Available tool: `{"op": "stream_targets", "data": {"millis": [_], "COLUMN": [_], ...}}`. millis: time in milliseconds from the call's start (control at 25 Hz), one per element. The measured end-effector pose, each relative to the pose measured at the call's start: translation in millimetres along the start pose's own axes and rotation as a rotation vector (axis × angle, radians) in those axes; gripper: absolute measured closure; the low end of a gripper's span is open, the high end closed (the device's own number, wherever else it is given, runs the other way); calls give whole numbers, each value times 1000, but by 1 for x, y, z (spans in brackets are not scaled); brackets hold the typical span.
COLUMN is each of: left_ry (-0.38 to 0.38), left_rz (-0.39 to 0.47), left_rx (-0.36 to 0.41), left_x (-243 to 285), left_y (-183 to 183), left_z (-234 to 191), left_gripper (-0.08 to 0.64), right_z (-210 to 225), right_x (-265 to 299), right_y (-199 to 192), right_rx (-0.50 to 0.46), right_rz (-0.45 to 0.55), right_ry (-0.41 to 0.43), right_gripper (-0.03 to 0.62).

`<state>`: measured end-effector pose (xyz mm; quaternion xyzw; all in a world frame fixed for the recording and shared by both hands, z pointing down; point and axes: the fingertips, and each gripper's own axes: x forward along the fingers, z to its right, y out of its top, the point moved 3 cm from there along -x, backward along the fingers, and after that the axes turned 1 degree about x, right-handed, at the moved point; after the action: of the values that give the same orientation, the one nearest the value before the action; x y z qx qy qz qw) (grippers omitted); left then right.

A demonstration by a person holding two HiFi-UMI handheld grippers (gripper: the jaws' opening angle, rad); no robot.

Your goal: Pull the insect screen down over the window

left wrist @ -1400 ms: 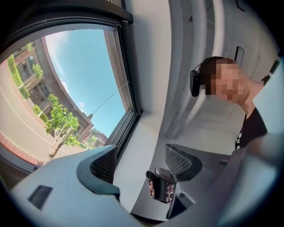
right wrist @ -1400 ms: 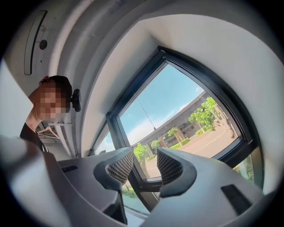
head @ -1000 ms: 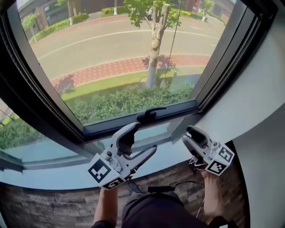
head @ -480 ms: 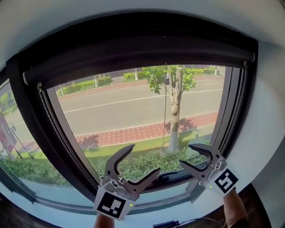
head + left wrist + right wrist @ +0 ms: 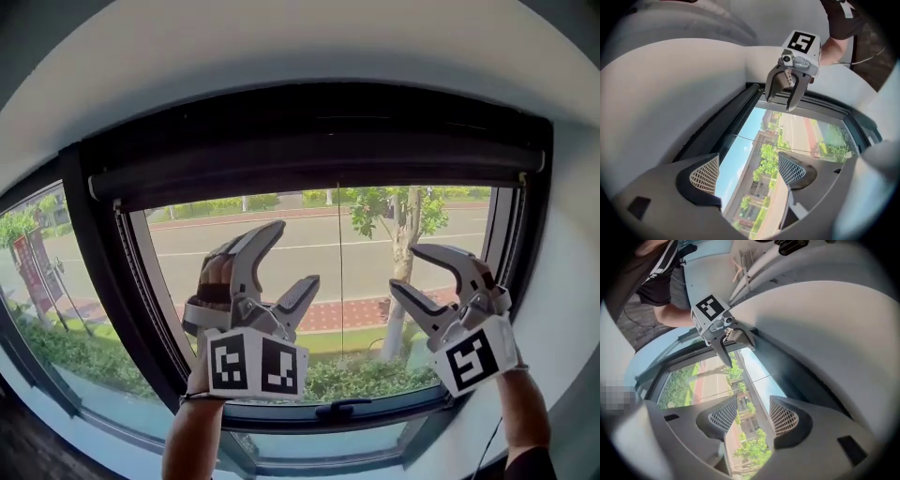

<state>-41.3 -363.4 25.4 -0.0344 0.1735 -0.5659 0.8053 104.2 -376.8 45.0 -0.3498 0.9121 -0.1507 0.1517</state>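
Note:
The insect screen is rolled up in a dark housing along the top of the black window frame. A thin pull cord hangs from it down the middle of the glass. My left gripper is raised in front of the pane, left of the cord; its jaws are opening wide with nothing between them. My right gripper is held up right of the cord, its jaws also opening and empty. In the left gripper view the pads frame only sky and street; the right gripper shows ahead. The right gripper view shows the left gripper.
The window handle sits at the bottom of the sash. A curved white wall surrounds the opening. A second pane adjoins at the left. Outside are a road, a tree and hedges.
The head view has swung up from the sill to the top of the window. Both grippers have risen in front of the glass, and the left jaws have spread wider.

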Motion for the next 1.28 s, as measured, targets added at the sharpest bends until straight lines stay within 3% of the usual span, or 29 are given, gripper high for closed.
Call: {"op": "stream_targets", "data": {"millis": [80,200,440,560,800,960,1120,1280], "left_ry": [25,39,-57,-40,15,22,-16,-78], "left_rz": [-69,-128,-251,-296,-339,-319,-308,-322], "left_rx": [77,148,219,235,284,283,283,287], "left_x": [11,26,53,61,71,75,72,65], "left_y": [-1,1,-14,-24,-29,-31,-30,-29], "left_z": [-14,-33,-35,-36,-40,-38,-38,-30], "left_gripper": [160,160,160,160,160,160,160,161], "right_z": [19,37,57,60,69,69,67,59], "right_x": [8,22,48,59,80,92,93,87], "right_y": [2,8,12,8,10,5,1,-2], "right_rx": [-97,-192,-218,-225,-270,-301,-416,-429], "right_rz": [-27,-65,-109,-139,-181,-225,-297,-337], "right_ry": [-20,-8,23,31,-12,-10,17,104], "right_gripper": [386,324,307,307,307,307,308,308]}}
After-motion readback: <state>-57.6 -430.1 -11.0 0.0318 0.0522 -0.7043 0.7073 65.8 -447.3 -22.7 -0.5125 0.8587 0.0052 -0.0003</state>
